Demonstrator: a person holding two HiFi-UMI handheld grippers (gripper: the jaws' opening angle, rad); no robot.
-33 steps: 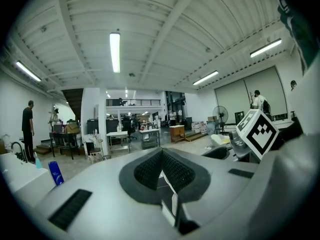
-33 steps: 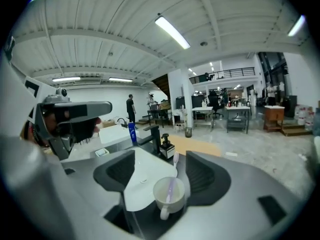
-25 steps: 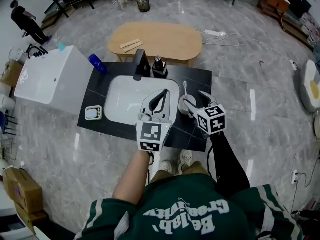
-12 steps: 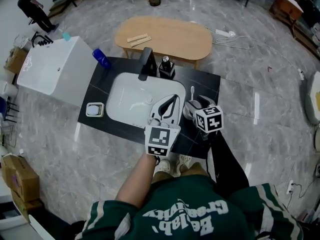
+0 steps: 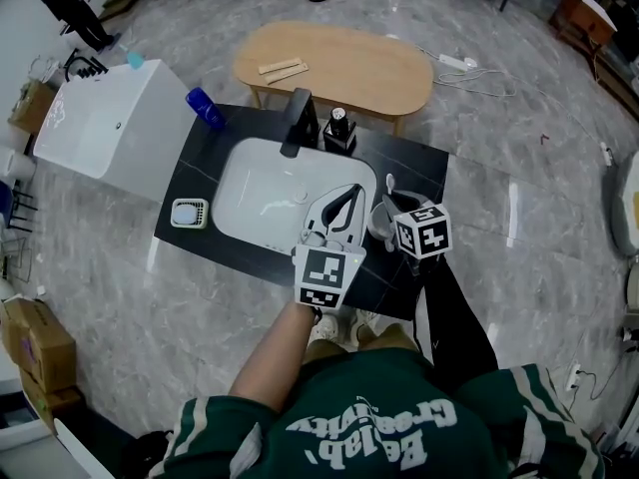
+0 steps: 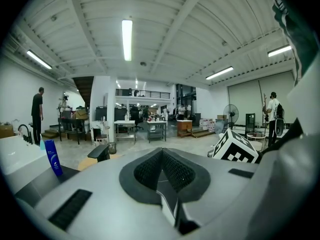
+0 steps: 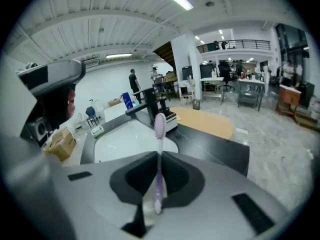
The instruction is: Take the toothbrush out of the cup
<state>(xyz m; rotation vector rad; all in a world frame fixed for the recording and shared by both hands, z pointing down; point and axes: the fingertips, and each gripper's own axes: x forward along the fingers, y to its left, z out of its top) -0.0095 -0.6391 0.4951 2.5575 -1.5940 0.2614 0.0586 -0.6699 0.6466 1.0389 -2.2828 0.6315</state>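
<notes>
A lilac toothbrush (image 7: 159, 149) stands upright between the jaws of my right gripper (image 7: 158, 179), bristle head up. The jaws are closing and their pads press on its handle. In the head view the toothbrush (image 5: 389, 182) pokes up from a grey cup (image 5: 379, 220) on the black counter (image 5: 424, 168), right of the sink. My right gripper (image 5: 391, 208) sits over the cup and hides most of it. My left gripper (image 5: 344, 200) hovers over the sink's right rim, just left of the cup. Seen in its own view, the left gripper (image 6: 162, 156) is shut and empty.
The white sink basin (image 5: 265, 193) has a black faucet (image 5: 298, 123) and a black dispenser (image 5: 339, 128) behind it. A blue bottle (image 5: 203, 108) and a soap dish (image 5: 187, 213) lie at the left. Beyond are a wooden table (image 5: 339, 63) and a white cabinet (image 5: 100, 128).
Both grippers have sunk toward the counter. The right gripper's jaws, open around the toothbrush a second ago, have closed onto its handle.
</notes>
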